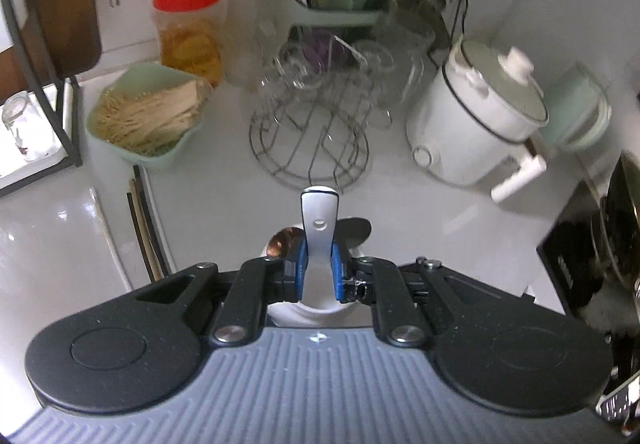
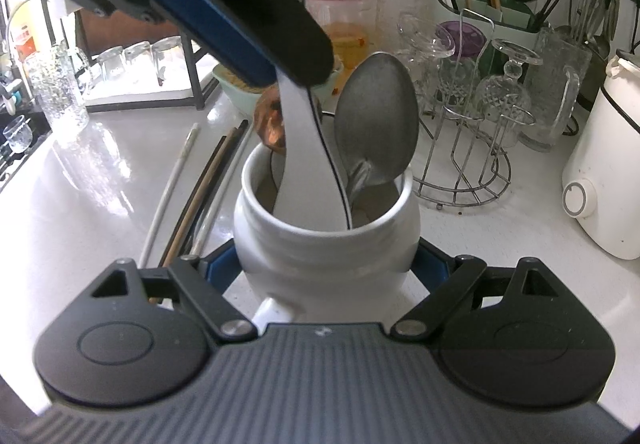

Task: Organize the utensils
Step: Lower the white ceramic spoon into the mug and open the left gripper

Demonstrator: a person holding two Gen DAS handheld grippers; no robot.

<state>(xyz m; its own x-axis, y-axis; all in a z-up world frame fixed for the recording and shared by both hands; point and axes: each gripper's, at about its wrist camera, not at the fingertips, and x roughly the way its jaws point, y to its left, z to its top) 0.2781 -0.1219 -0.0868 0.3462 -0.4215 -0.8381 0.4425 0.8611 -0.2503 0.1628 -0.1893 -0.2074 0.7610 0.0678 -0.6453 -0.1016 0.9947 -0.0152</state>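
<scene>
Centrally, left gripper (image 1: 319,276) pinches the white ceramic spoon (image 1: 320,228) by its handle between blue pads; in the right wrist view that spoon's lower end sits inside the white jar (image 2: 326,244) at frame centre. Right gripper (image 2: 326,268) clamps the jar's sides. Grey metal spoon (image 2: 376,120) and copper spoon (image 2: 270,128) also stand in the jar. Chopsticks (image 2: 192,200) lie on the counter (image 2: 80,212), left of the jar. Wire glass rack (image 2: 464,148) stands to the right.
</scene>
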